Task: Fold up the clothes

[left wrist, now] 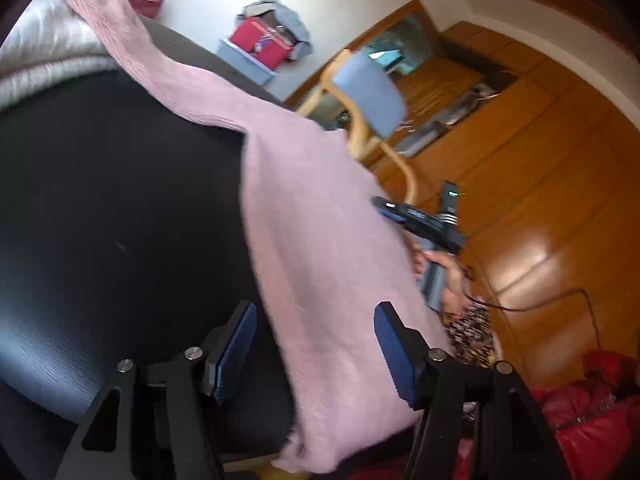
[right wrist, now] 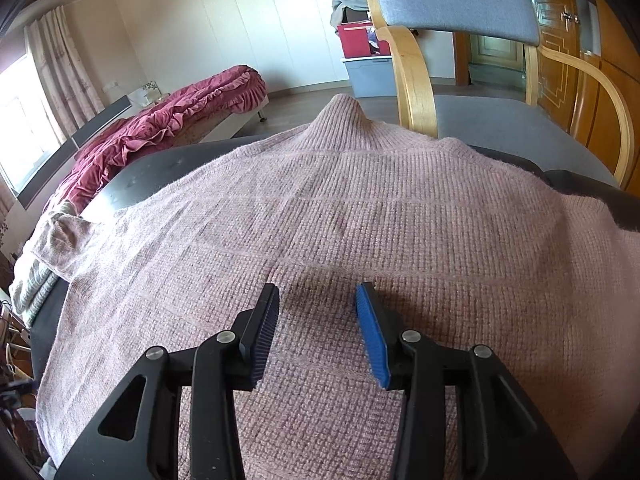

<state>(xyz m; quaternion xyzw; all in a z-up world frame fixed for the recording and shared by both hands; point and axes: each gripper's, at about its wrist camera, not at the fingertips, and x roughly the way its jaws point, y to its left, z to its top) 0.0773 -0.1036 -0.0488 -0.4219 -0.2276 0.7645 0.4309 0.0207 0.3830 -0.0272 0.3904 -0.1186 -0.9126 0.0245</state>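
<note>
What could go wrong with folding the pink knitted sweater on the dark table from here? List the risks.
1. The pink knitted sweater hangs over the dark table's edge in the left wrist view; it may slide off.
2. The left gripper is open with the hanging fabric between its pads, not pinched; closing may catch too little.
3. The right gripper hovers open above the sweater's middle, so nothing pins it if the left pulls.

The left tongs (left wrist: 316, 344), black with blue ribbed pads, stand wide apart with nothing pinched, over the pink knitted sweater (left wrist: 320, 240). The right tongs (right wrist: 318, 332) tilt down over that sweater, half parted, pads clear. A hand (left wrist: 444, 276) grips their handle beside the sweater.
</note>
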